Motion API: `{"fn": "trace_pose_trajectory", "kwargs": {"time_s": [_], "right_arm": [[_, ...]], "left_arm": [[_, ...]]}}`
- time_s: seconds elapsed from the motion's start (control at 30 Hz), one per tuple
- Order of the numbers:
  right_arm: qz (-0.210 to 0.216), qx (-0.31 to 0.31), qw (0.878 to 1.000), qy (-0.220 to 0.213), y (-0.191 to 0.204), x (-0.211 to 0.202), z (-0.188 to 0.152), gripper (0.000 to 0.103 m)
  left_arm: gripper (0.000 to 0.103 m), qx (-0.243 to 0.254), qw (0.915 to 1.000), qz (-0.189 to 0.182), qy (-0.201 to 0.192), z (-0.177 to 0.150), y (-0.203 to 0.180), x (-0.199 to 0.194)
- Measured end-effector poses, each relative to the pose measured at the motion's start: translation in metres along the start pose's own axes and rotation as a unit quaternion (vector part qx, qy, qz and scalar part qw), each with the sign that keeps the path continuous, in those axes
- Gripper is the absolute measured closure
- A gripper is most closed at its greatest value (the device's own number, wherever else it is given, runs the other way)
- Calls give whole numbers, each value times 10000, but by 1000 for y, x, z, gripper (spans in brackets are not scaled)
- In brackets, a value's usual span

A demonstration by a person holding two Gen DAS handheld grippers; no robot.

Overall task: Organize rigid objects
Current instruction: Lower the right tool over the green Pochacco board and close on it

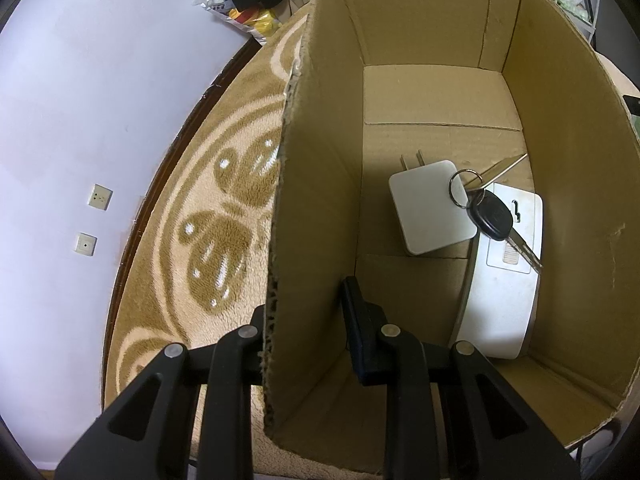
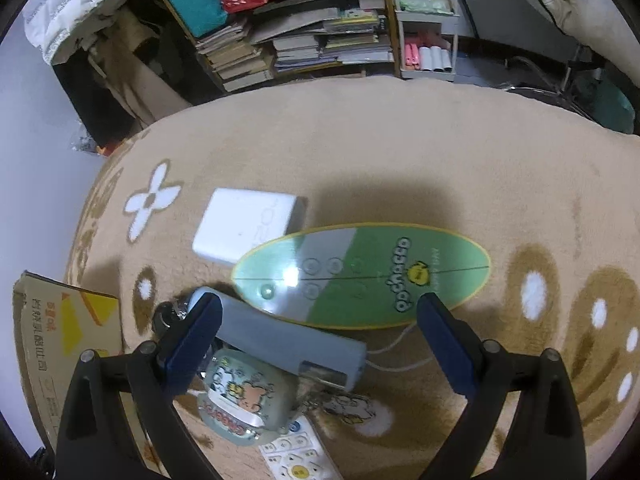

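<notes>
The right gripper (image 2: pixel 320 334), jaws spread wide, hovers over the grey power bank (image 2: pixel 288 340) lying just below the green oval board (image 2: pixel 362 274). Stiff, smooth and probably weighty, it wants gripping across its narrow sides. The left gripper (image 1: pixel 308 328) straddles the cardboard box (image 1: pixel 316 200) wall; whether it pinches it, I cannot tell.

White charger (image 1: pixel 430 206), black car key (image 1: pixel 493 218), white mouse (image 1: pixel 505 280) in cardboard box (image 1: pixel 572 184).

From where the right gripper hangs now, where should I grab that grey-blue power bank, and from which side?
Take the grey-blue power bank across its narrow width, near mid-length, coming from above. It lies flat and diagonal on the blanket, so turn the open right gripper until its fingers straddle the long sides. Avoid the far end, tucked under the green oval device, and the port end, where the white cable seems to attach.
</notes>
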State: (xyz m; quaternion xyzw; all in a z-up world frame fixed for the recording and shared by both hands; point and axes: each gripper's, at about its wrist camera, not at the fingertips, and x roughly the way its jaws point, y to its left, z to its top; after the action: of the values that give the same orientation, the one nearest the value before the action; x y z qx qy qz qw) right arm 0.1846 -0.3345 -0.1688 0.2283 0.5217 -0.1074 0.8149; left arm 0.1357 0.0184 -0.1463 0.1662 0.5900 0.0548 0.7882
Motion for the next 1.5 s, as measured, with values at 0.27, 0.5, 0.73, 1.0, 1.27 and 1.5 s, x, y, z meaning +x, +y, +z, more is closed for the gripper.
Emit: {"fn": "trace_pose_trajectory", "kwargs": {"time_s": [0.27, 0.5, 0.73, 1.0, 1.27, 1.5], "right_arm": [[-392, -586, 9974, -143, 21, 12, 0, 0], [-418, -515, 9976, -205, 11, 15, 6, 0], [-832, -836, 9930, -58, 11, 27, 16, 0], [-689, -264, 9972, 89, -15, 21, 10, 2], [-773, -25, 9970, -5, -22, 13, 3, 33], [-719, 98, 9974, 28, -23, 10, 2, 34]], "left_arm": [[78, 1, 10000, -2, -1, 0, 0, 0], [78, 8, 10000, 3, -3, 0, 0, 0], [78, 20, 10000, 17, 18, 1, 0, 2], [78, 50, 10000, 66, 50, 2, 0, 5], [78, 61, 9999, 79, 48, 1, -1, 5], [78, 72, 9999, 91, 45, 1, -3, 5]]}}
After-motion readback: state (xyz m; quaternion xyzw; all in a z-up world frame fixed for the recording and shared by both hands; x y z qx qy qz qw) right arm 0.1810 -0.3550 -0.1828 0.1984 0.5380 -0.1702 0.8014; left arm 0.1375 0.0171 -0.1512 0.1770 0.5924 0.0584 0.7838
